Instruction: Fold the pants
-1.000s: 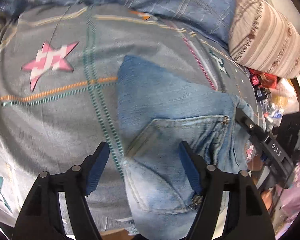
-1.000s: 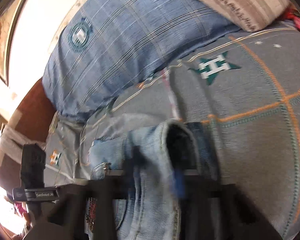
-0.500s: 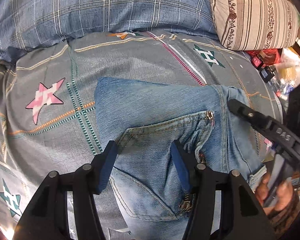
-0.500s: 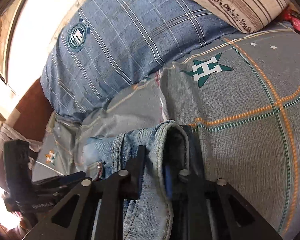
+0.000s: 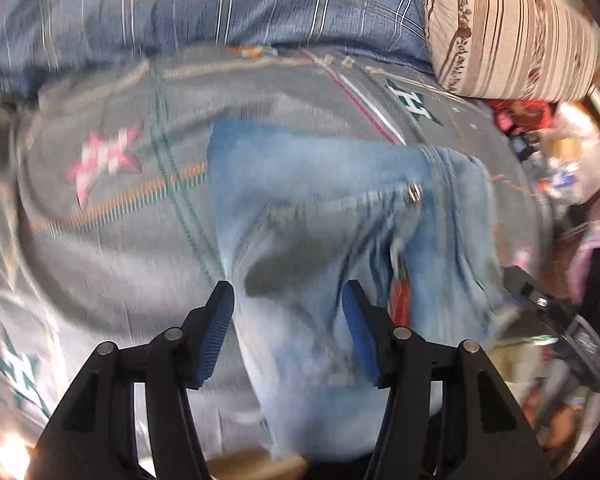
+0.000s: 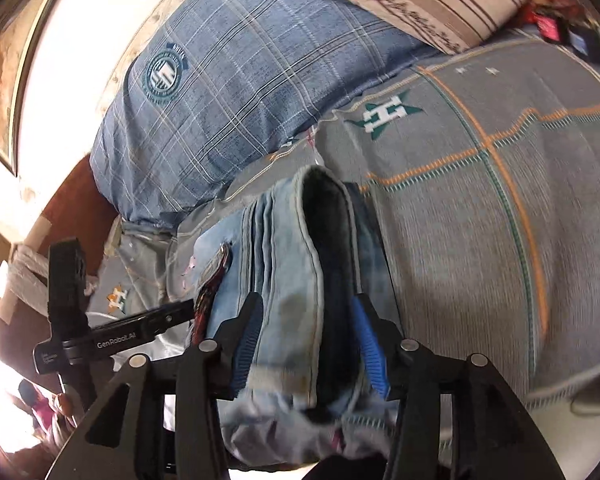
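Denim makes up most of both views: the jeans (image 5: 324, 216) lie in a folded bundle on the grey patterned bedspread (image 5: 112, 240), near the blue plaid pillow (image 6: 236, 92) and the striped pillow (image 5: 508, 28). The left gripper (image 5: 288, 336) hangs over the near end of the bundle with its jaws spread wide, one blue pad on either side of the cloth and nothing pinched between them, probably placed to press or steady the fold. The right gripper (image 6: 306, 344) straddles the thick waistband end, where the layers gape into a dark opening; its pads sit apart with the denim between them, and I cannot tell whether they are squeezing the cloth or merely bracketing it. Holding that end would keep the stacked layers from sliding. Motion blur smears the left view, so the pocket seams and a red tag read poorly. The bundle's near edge is cut off below both grippers.
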`<control>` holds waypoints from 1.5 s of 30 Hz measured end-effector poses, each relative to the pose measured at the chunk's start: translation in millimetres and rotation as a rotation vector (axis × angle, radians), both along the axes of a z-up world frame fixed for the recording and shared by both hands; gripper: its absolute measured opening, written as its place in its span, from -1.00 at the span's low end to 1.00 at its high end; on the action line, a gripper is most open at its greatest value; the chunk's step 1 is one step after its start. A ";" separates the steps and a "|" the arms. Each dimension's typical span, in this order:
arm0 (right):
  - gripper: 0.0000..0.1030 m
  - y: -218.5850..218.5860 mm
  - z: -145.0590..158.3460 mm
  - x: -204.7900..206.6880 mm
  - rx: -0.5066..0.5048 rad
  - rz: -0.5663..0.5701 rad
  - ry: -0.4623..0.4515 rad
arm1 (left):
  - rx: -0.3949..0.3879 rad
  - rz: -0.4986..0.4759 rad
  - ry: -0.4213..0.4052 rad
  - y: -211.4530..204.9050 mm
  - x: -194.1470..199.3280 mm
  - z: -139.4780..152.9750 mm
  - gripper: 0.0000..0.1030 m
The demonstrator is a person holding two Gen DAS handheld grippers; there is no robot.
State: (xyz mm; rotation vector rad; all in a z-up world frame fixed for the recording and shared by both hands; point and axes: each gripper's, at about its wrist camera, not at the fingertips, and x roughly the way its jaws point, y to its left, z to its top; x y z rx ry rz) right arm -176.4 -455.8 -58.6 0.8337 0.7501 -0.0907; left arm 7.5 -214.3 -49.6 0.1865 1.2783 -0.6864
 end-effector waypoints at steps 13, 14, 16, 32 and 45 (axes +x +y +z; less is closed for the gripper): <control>0.26 25.1 -32.0 -11.5 0.223 0.034 -0.014 | -0.162 0.054 0.526 40.9 -30.4 -43.2 0.35; 0.26 24.2 -30.1 -15.7 0.240 0.029 -0.036 | -0.187 0.069 0.562 42.8 -33.8 -40.4 0.36; 0.26 18.4 -26.6 -27.7 0.271 0.002 -0.069 | -0.210 0.091 0.579 42.8 -38.6 -34.6 0.47; -0.29 70.6 -6.8 -27.3 -0.334 0.263 -0.007 | -0.144 0.169 0.715 -12.6 -37.2 -63.7 0.47; -0.88 53.3 -31.5 -22.2 -0.390 0.265 0.103 | -0.133 0.149 0.760 -23.8 -34.9 -70.5 0.24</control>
